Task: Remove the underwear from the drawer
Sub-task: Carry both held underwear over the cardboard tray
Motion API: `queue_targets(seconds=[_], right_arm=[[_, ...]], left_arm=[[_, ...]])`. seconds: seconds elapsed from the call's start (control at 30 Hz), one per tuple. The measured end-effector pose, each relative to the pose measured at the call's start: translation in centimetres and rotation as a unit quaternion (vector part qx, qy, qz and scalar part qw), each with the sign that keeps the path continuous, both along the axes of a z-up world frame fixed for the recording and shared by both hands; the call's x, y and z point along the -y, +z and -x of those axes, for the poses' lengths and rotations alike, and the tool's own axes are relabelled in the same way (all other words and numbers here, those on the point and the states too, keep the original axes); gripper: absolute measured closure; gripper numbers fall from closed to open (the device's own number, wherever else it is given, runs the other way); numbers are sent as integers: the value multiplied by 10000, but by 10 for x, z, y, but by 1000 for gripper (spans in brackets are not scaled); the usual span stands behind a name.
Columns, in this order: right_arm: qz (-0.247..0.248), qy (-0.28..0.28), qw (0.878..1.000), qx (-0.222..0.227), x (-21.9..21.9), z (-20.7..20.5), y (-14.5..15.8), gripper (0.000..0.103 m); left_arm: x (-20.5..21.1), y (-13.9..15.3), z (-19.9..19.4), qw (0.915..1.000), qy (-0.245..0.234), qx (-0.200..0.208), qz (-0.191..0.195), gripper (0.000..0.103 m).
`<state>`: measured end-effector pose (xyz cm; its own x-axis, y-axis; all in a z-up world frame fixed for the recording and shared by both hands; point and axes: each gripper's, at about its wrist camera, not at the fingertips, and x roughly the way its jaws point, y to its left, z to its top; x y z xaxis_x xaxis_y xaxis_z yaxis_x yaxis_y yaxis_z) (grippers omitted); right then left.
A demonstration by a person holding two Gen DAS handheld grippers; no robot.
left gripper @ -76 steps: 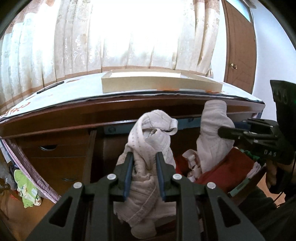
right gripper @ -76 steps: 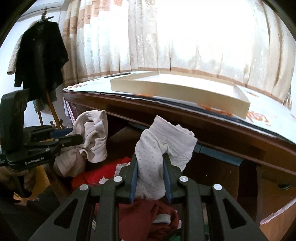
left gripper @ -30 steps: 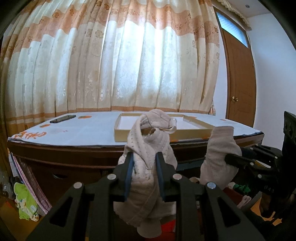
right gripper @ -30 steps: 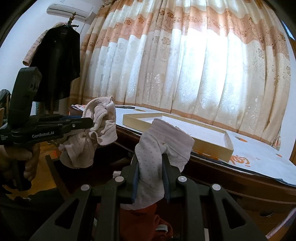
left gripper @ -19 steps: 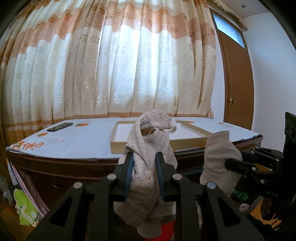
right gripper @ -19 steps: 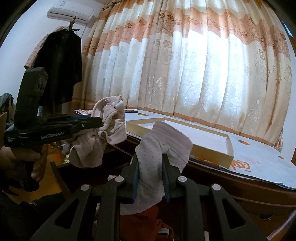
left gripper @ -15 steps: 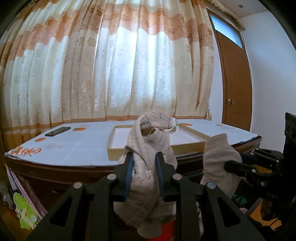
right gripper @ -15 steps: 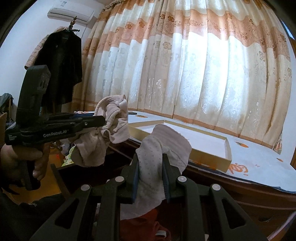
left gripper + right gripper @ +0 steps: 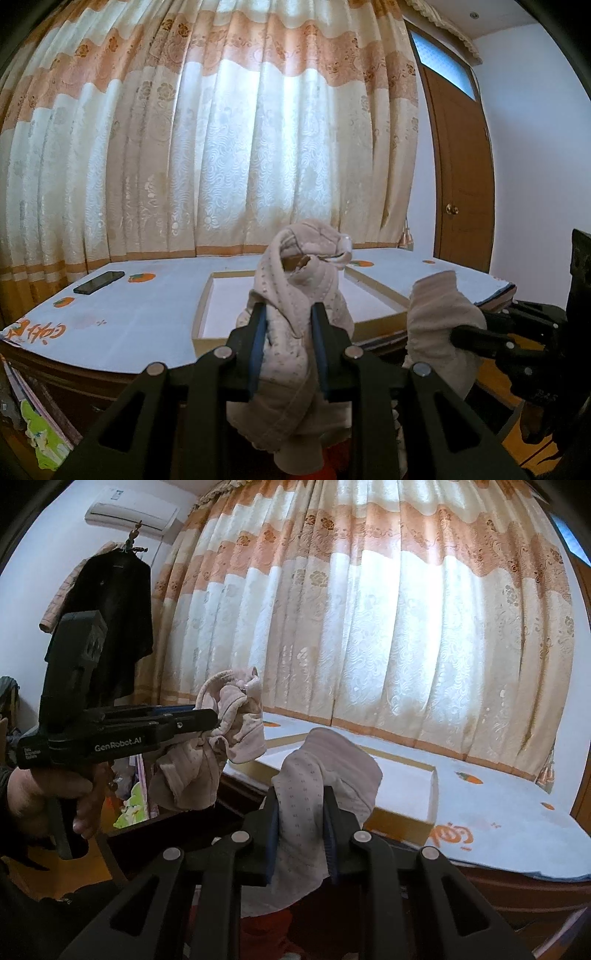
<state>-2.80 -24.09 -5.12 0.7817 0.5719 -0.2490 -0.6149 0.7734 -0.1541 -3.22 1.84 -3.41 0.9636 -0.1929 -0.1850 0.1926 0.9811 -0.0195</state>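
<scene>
Evidently the lift-out step was done: both pieces hung above the desk edge, no drawer in frame.

- Left gripper (image 9: 288,334), centre bottom of the left wrist view, was clenched on a beige dotted underwear (image 9: 295,306); cloth bunched above the pads and drooped below them.
- Right gripper (image 9: 300,814), centre bottom of the right wrist view, was clamped on a pale patterned underwear (image 9: 325,768), folded over the jaws.
- Each claw also showed in the other's view, at mid-height by the frame edge.
- A shallow tray (image 9: 207,306) sat on the white desk cover (image 9: 140,306) just beyond both pieces, mid-frame.

Judgement: the next move likely called for carrying the 2 pieces forward over the tray rim, lowering, then opening. Hanging cloth could catch the rim.
</scene>
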Motion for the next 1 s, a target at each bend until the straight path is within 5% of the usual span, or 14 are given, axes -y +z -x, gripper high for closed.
queue_targets(seconds=[1.0], right_arm=[[239, -100, 9996, 62, 20, -102, 68, 80]], left_arm=[[20, 65, -115, 9981, -330, -491, 195, 81]])
